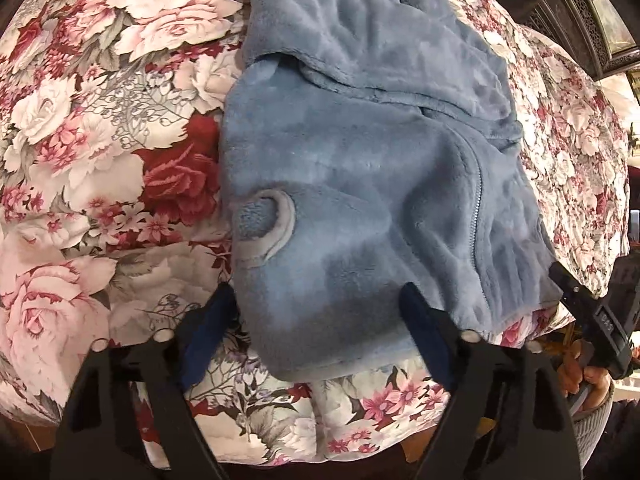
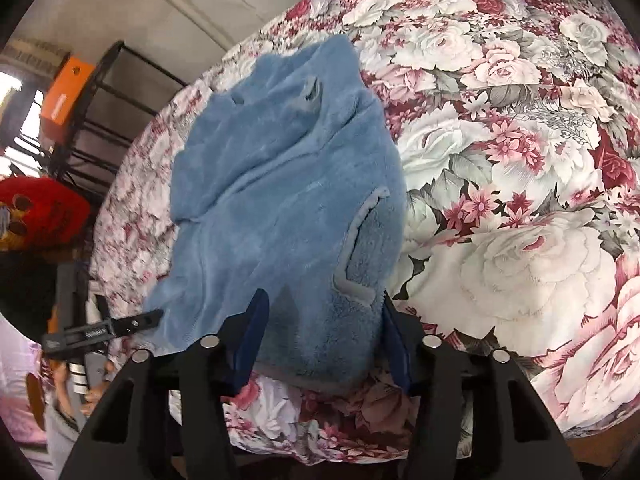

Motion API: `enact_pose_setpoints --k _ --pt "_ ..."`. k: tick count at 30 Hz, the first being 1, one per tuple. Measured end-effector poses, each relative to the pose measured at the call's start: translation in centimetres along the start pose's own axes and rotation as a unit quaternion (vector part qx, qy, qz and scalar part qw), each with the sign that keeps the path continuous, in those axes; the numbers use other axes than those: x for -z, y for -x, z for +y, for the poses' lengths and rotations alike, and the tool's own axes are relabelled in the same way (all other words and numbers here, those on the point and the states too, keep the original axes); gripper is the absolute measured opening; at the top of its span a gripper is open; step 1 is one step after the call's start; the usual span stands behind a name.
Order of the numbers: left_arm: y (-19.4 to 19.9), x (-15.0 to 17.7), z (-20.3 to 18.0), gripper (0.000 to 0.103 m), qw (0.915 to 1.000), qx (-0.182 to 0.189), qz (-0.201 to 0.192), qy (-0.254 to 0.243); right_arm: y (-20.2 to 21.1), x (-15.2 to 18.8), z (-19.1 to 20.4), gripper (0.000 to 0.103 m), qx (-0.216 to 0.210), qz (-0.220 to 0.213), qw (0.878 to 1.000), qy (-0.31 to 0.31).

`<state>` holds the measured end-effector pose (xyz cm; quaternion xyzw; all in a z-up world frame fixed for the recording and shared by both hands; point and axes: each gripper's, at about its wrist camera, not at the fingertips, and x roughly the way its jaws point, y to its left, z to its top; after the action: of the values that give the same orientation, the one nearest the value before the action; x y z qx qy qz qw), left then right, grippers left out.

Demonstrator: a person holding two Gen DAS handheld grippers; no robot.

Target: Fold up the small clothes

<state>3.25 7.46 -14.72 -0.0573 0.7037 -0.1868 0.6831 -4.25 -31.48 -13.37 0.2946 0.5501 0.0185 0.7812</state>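
A blue fleece zip jacket [image 1: 360, 152] lies spread on a floral bedspread [image 1: 100, 128]. Its zipper [image 1: 478, 216] runs down the front, and a small round ear [image 1: 268, 220] sits on the near part. My left gripper [image 1: 320, 312] points down over the near edge. Its jaws stand apart with fleece between them, and the right finger [image 1: 424, 332] rests on top of the cloth. My right gripper [image 2: 322, 320] straddles the other near corner of the jacket [image 2: 280, 184], beside a grey-trimmed pocket [image 2: 368, 240], also apart. Each view shows the other gripper [image 1: 560, 276] [image 2: 156, 316] at the cloth's edge.
The bedspread [image 2: 500, 160] stretches wide around the jacket. A black metal rack [image 2: 104, 112] with an orange box [image 2: 64, 92] and a red soft item [image 2: 44, 212] stand beyond the bed. Dark carved furniture [image 1: 580, 12] is at the far corner. A hand [image 1: 592, 384] holds the other gripper.
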Motion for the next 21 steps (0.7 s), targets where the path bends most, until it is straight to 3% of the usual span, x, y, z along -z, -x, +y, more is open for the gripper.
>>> enact_pose_setpoints --k 2,3,7,8,9,21 --pt "-1.0 -0.9 -2.1 0.061 1.0 0.002 -0.004 -0.005 0.0 0.0 -0.2 0.026 0.0 -0.001 1.0 -0.004" --pt "-1.4 -1.4 -2.9 0.057 0.9999 0.0 -0.007 -0.008 0.1 0.0 -0.3 0.023 -0.004 -0.001 1.0 -0.008" --pt "-0.7 -1.5 -3.4 0.038 0.9996 -0.014 -0.021 -0.014 0.5 -0.1 0.0 0.017 -0.02 -0.013 1.0 -0.008" --pt "-0.4 -1.5 -3.3 0.022 0.9996 -0.006 -0.025 -0.012 0.7 -0.2 0.1 0.017 -0.023 -0.016 1.0 -0.007" --pt "0.0 -1.7 -3.2 0.016 0.9994 0.014 -0.029 -0.009 0.9 -0.4 0.2 0.016 -0.028 -0.022 0.999 -0.008" --pt "3.4 -4.3 -5.1 0.015 0.9927 0.014 -0.119 -0.011 1.8 -3.4 1.6 0.016 -0.068 -0.072 0.995 -0.031"
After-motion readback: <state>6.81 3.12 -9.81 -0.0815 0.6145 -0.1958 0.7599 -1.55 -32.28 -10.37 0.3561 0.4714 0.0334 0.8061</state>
